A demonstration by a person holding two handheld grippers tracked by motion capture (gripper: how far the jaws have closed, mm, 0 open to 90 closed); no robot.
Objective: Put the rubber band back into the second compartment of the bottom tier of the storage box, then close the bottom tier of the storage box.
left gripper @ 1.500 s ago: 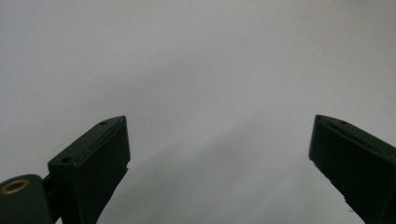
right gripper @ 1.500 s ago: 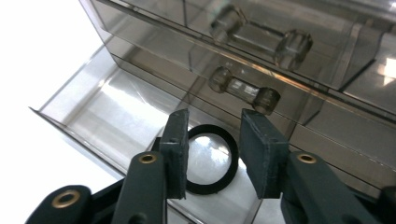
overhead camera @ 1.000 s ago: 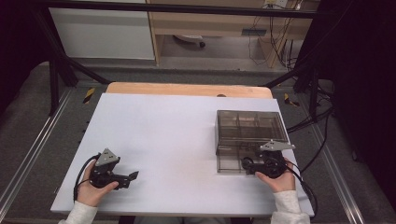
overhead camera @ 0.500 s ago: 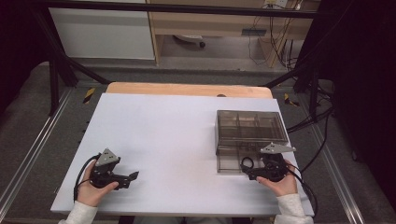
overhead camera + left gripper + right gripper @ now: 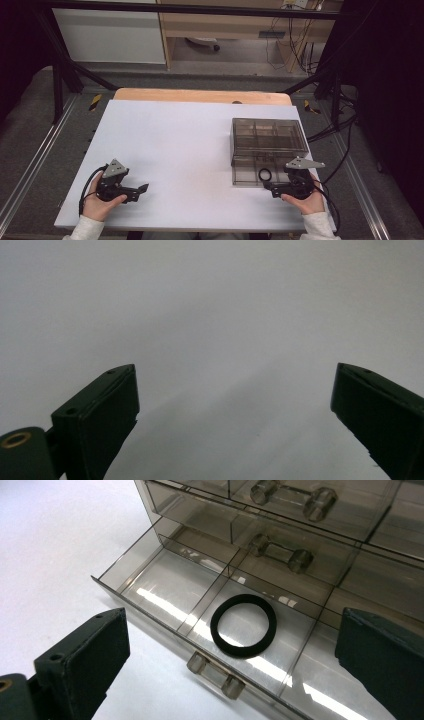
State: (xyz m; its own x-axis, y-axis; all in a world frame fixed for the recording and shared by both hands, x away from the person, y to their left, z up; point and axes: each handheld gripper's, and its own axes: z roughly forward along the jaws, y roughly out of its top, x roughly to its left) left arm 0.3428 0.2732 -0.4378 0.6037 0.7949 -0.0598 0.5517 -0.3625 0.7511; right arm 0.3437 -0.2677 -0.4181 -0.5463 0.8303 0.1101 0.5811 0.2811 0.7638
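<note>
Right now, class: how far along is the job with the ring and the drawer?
Done: the black ring lies in the open drawer of the smoky plastic cabinet. In hand: nothing; the right gripper hovers open by the drawer's front. Probably left: shutting the drawer.

1. We find no readable text, label, brand, number or sign in the high view.
2. We read nothing on the smoky plastic drawer box (image 5: 280,545) in the right gripper view.
3. We read nothing in the left gripper view either.
</note>
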